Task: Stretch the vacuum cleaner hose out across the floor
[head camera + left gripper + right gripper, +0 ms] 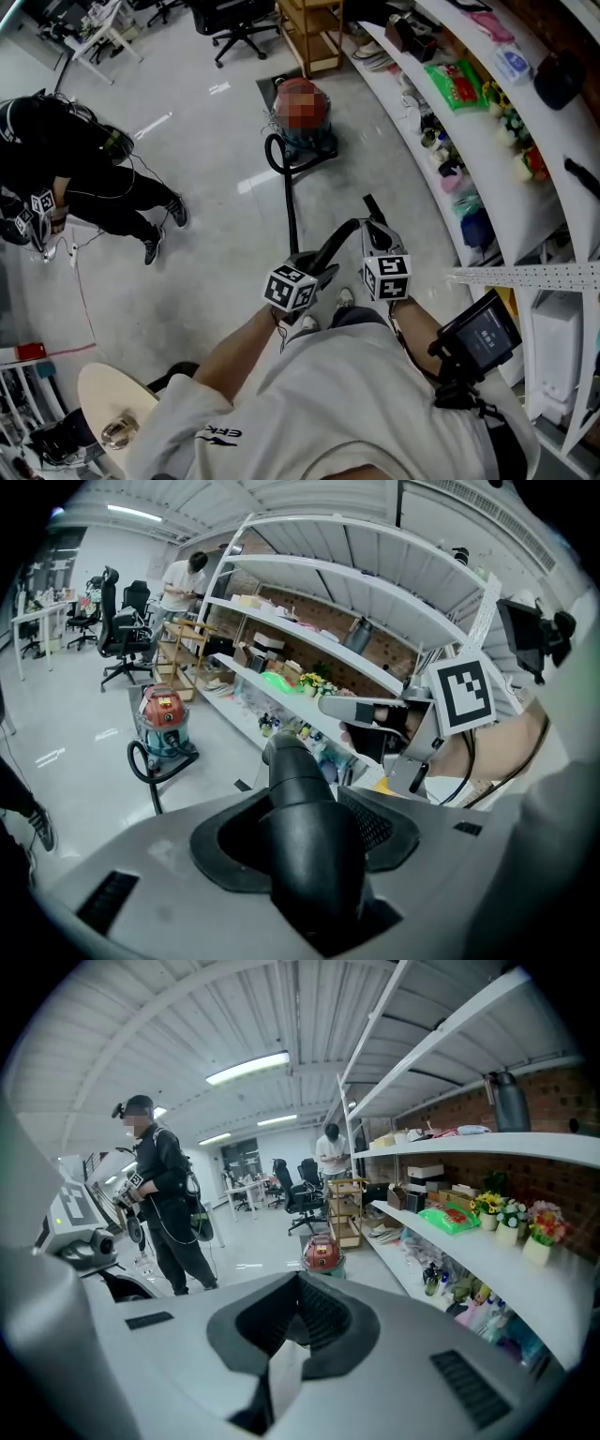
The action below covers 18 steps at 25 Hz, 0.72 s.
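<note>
Shows a person in black (pixel 84 178) at the left. Holds the black end of the vacuum cleaner hose (pixel 291 202) tight in the left gripper (pixel 314 270), low in the middle. Runs up the floor (pixel 206 141) to the red vacuum cleaner (pixel 314 141), top middle. Has the right gripper (pixel 375 220) just beside, jaws together, empty.

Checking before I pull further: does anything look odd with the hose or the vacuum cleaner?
The hose curls in a loop beside the vacuum cleaner, so it isn't fully straight. From there it runs straight to the left gripper, which clamps its black end. Nothing looks spilled or damaged.
</note>
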{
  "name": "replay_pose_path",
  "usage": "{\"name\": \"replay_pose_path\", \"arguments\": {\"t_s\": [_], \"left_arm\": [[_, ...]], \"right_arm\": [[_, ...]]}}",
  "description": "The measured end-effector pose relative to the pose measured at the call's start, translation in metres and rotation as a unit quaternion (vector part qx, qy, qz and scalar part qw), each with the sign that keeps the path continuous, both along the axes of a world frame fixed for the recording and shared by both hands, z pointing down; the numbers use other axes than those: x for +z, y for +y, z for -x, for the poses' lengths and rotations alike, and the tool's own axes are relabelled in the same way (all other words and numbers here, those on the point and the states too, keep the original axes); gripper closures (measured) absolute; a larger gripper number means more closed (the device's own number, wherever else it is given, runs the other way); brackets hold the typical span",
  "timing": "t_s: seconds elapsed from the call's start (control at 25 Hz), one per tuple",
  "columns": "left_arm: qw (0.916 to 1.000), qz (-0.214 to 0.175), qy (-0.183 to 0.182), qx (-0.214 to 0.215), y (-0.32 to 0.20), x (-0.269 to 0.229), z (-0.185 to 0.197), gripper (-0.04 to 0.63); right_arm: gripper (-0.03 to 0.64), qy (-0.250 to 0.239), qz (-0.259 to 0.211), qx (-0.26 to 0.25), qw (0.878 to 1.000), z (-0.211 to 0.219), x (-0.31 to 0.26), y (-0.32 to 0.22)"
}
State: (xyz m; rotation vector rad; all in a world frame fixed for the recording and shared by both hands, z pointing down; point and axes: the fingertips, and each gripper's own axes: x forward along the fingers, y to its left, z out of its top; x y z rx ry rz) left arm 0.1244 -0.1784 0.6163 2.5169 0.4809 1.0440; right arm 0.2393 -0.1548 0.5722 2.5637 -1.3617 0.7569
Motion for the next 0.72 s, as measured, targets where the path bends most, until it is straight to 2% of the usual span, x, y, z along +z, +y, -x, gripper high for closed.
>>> {"name": "replay_pose_path", "arguments": {"t_s": [0.2,0.44,0.72], "left_arm": [[0.9997,0.003,0.011,0.021,-0.002,0.003,0.039,0.385],[0.9986,0.010,0.022,0.047,-0.004,0.001,0.104,0.385],[0.9976,0.009,0.019,0.066,0.003,0.003,0.155,0.385]], "right_arm": [[0.618,0.009,0.003,0.023,1.000,0.038,-0.001,0.000],[0.618,0.019,0.009,0.050,0.999,0.108,-0.002,0.005],[0.618,0.027,0.010,0.063,0.998,0.147,-0.009,0.010]]}}
